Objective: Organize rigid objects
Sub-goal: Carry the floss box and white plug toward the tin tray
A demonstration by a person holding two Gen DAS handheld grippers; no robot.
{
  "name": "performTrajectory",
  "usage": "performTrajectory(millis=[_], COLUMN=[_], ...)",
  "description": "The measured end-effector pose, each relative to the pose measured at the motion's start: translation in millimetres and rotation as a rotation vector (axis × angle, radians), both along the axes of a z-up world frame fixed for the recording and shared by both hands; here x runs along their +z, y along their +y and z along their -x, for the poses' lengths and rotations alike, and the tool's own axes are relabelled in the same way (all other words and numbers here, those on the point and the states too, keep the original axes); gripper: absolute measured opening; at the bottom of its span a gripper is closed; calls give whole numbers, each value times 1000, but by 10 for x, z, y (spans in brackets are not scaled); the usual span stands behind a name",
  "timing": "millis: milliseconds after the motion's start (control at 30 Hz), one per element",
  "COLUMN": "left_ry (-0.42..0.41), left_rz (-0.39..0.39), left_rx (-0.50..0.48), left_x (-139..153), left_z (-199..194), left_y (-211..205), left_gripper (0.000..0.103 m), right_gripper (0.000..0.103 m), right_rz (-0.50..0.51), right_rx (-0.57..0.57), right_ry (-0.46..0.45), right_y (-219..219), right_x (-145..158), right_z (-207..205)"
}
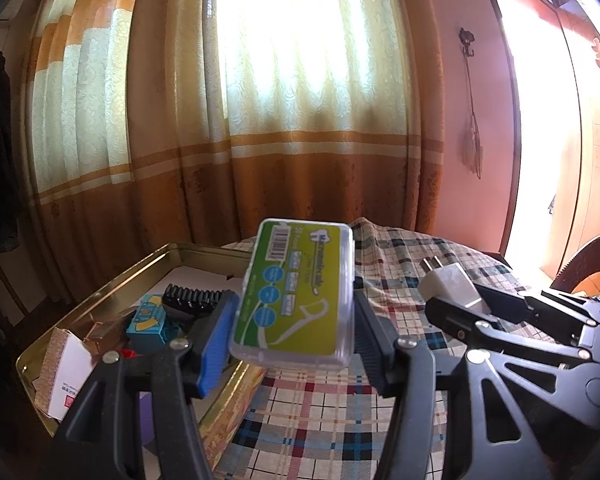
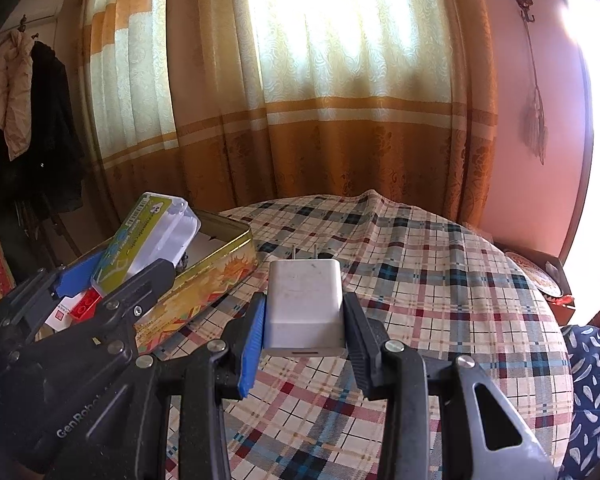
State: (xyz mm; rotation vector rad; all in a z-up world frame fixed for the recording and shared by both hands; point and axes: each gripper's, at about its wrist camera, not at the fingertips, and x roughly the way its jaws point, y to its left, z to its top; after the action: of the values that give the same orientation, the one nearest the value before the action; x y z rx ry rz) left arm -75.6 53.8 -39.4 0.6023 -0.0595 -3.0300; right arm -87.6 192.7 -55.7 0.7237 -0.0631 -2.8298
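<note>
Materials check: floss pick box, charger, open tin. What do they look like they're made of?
Floss pick box: clear hard plastic, glossy; see-through rim around a green printed label.
Charger: matte white plastic shell, slightly scuffed; two metal prongs at the far end.
Open tin: likely thin sheet metal; shiny gold inside walls, rolled rim, printed orange outside.

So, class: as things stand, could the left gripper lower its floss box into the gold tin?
Probably yes. The left gripper holds the floss box just beside the open gold tin, with nothing between them.
</note>
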Motion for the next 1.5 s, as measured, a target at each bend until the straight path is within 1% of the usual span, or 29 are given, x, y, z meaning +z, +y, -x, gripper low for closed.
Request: performTrajectory(millis=[600,1067,1500], left_ry=[40,73,76], left_rz=[26,5,-8], left_rx=[-7,20,47], left_x=[20,42,33], left_z=[-122,-227,-247], left_y=[17,-110,-275], left_gripper=[56,56,56], right_gripper=[41,41,41], right_rz=[22,34,26], right_rx=[-10,-5,30], right_ry=[36,58,60], right_y=[37,19,-120], right_x=[22,48,50], right_z=[-57,-109,-146])
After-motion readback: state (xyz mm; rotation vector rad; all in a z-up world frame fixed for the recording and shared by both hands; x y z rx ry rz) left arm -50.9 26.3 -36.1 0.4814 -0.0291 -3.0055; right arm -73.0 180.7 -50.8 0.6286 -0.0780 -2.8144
